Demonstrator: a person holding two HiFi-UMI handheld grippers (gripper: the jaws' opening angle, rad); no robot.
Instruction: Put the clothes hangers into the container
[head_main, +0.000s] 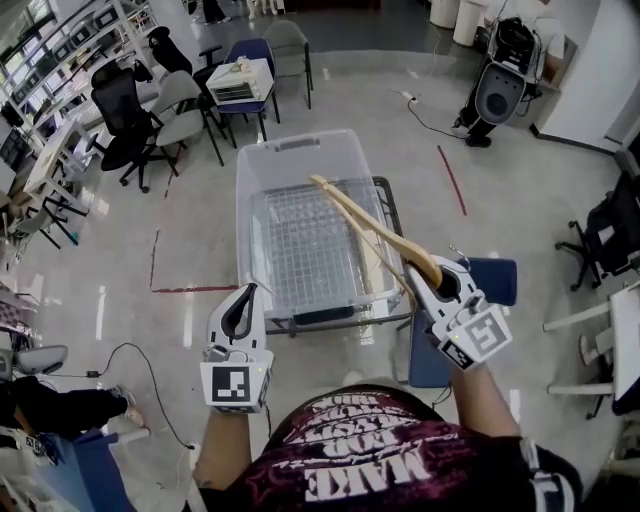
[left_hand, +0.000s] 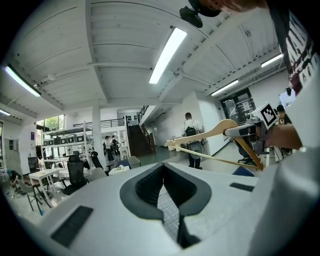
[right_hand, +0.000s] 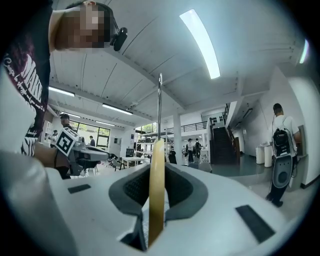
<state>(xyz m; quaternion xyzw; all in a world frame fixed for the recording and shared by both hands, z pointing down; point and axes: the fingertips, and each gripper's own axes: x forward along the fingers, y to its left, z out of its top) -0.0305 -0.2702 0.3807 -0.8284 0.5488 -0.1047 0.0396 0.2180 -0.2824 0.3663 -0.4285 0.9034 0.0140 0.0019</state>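
Note:
A clear plastic container (head_main: 297, 148) stands on a wire cart in the middle of the head view. My right gripper (head_main: 441, 281) is shut on a wooden clothes hanger (head_main: 368, 224) by its thick middle. The hanger reaches out over the container's right side, and its metal hook (right_hand: 160, 102) points straight up in the right gripper view, where the wood (right_hand: 156, 190) sits pinched between the pads. The hanger (left_hand: 212, 133) also shows in the left gripper view. My left gripper (head_main: 246, 295) hovers by the container's near left corner, shut, with nothing in it (left_hand: 162, 170).
The wire cart (head_main: 388, 195) shows past the container's right rim. A blue seat (head_main: 496, 281) is close to the right gripper. Office chairs (head_main: 130, 120) and a chair carrying a box (head_main: 240, 80) stand behind. Red tape (head_main: 190, 289) and a cable (head_main: 150, 375) lie on the floor.

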